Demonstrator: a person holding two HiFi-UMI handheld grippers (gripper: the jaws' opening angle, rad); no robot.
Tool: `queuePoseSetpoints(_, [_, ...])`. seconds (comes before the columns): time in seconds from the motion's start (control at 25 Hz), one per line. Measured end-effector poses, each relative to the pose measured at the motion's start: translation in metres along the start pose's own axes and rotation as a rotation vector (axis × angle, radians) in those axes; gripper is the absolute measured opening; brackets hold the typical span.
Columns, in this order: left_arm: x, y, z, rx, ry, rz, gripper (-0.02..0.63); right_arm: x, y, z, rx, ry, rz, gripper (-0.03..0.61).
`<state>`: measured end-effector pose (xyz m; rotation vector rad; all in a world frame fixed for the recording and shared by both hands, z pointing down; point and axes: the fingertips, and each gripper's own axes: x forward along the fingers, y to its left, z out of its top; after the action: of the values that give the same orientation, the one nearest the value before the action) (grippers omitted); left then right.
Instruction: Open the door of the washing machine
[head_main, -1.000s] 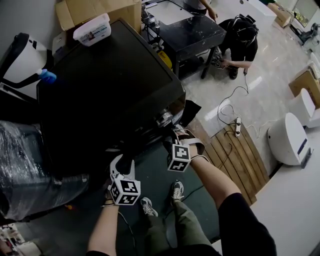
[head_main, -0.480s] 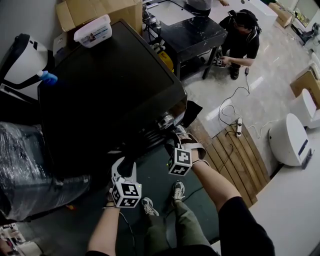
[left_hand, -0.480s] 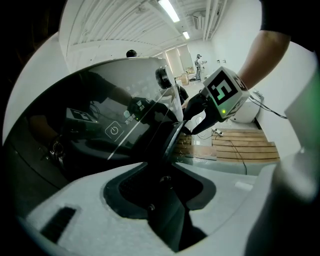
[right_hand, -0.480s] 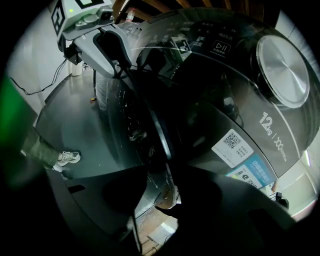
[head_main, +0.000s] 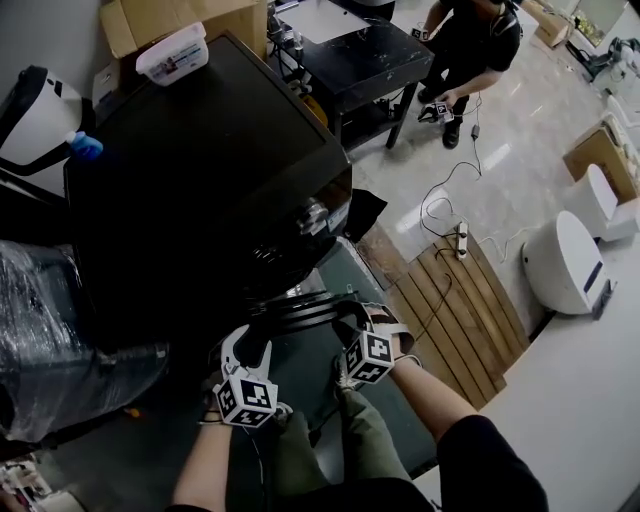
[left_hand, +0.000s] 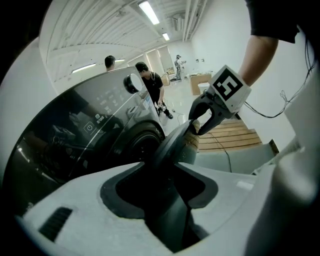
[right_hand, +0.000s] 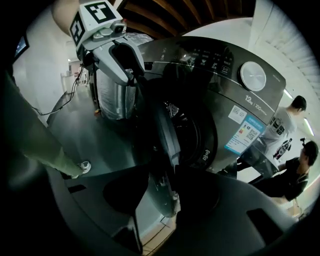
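The black washing machine (head_main: 200, 180) stands at upper left in the head view. Its round door (head_main: 300, 312) hangs swung out from the front, edge-on to me. My left gripper (head_main: 250, 338) holds the door's rim at its left end, and its jaws are opening around the rim (left_hand: 175, 145). My right gripper (head_main: 347, 318) grips the rim at the right end, its jaws closing on it (right_hand: 165, 135). Behind the door the drum opening (right_hand: 197, 135) shows. Each gripper view shows the other gripper across the door: the right gripper (left_hand: 200, 117) and the left gripper (right_hand: 127, 60).
A white tub (head_main: 172, 52) sits on the machine's top, with cardboard boxes (head_main: 150, 20) behind. A plastic-wrapped bulk (head_main: 40, 330) stands left. A black table (head_main: 365, 60) and a crouching person (head_main: 470, 40) are beyond. A wooden pallet (head_main: 450, 300), a power strip (head_main: 460, 238) and a white appliance (head_main: 565, 265) lie right.
The door has swung away from the machine's front. Both grippers came back toward me with its rim, lower in the head view. The person at the far table shifted.
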<state>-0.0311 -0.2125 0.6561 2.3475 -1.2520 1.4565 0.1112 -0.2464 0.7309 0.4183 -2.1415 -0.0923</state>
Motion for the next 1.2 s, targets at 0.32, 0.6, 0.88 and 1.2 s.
queuePoseSetpoints(0.32, [-0.025, -0.036, -0.019, 0.117, -0.061, -0.085, 0.187, -0.028, 0.07, -0.016, 0.173, 0.057, -0.024, 0.169])
queuePoseSetpoints(0.6, [-0.057, -0.069, -0.051, 0.243, -0.045, -0.173, 0.196, -0.053, 0.155, -0.018, 0.331, 0.1, -0.049, 0.166])
queuePoseSetpoints(0.88, [-0.093, -0.088, -0.091, 0.352, -0.042, -0.189, 0.21, -0.068, 0.245, -0.005, 0.419, 0.092, -0.041, 0.156])
queuePoseSetpoints(1.2, [-0.134, -0.098, -0.147, 0.377, 0.038, -0.119, 0.219, -0.083, 0.345, 0.037, 0.455, 0.031, 0.03, 0.196])
